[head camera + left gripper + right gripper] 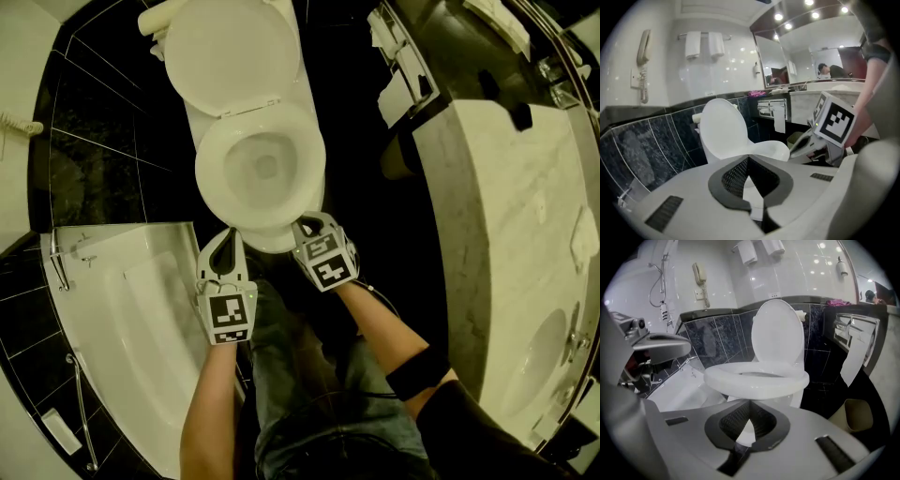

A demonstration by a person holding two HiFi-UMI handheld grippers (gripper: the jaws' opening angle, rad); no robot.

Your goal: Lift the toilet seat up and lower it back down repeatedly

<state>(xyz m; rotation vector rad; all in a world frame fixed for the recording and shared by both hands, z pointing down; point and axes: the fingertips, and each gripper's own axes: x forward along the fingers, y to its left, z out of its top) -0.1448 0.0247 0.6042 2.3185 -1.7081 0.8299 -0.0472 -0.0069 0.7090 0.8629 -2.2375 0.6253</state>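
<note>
- Head view has the left gripper [225,244] just short of the front edge of the toilet seat [212,178], with its jaws pressed together on nothing.
- Right gripper [307,230] sits close to that same front edge, and its jaws are likewise together and empty.
- The seat lies flat; the lid [230,42] stands upright behind it.
- A lift looks about to start: closed tips must slip under the seat's front lip, then swing it up toward the lid.
</note>
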